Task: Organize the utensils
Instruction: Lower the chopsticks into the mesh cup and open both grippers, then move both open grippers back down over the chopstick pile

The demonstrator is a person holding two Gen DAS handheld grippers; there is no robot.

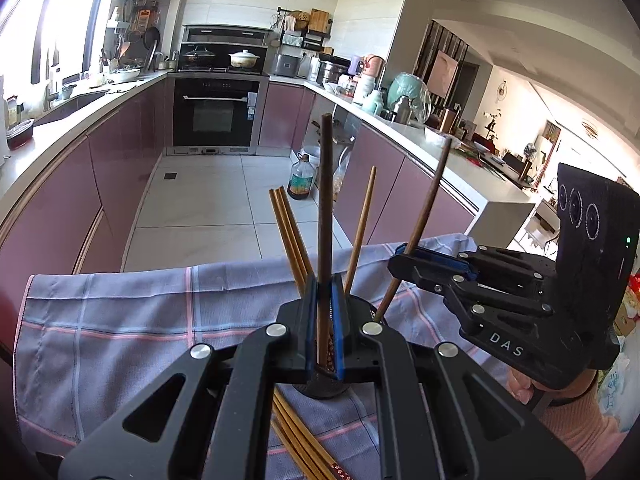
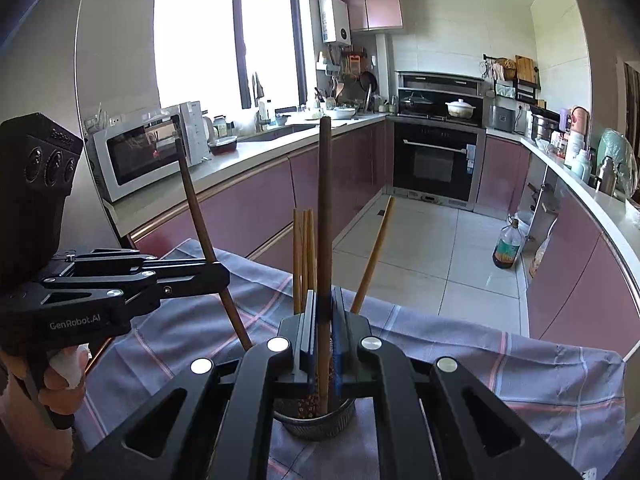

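Note:
My left gripper [image 1: 325, 280] is shut on a dark brown chopstick [image 1: 325, 200] that stands upright, its lower end in a dark round holder [image 1: 324, 390]. My right gripper [image 2: 324, 294] is shut on a second dark chopstick [image 2: 325, 208], its lower end in the same holder [image 2: 316, 424]. Each gripper shows in the other's view, the right gripper [image 1: 404, 254] on its chopstick [image 1: 434, 192] and the left gripper [image 2: 218, 274] on its chopstick [image 2: 196, 208]. Several light wooden chopsticks [image 1: 290, 236] stand in the holder; one [image 2: 374, 256] leans right. More chopsticks [image 1: 304, 444] lie on the cloth.
A purple checked cloth [image 1: 120, 320] covers the table. Beyond it is a tiled kitchen floor with an oil bottle [image 1: 301, 178], purple cabinets, an oven [image 1: 216, 114] and a microwave [image 2: 148, 150] on the counter.

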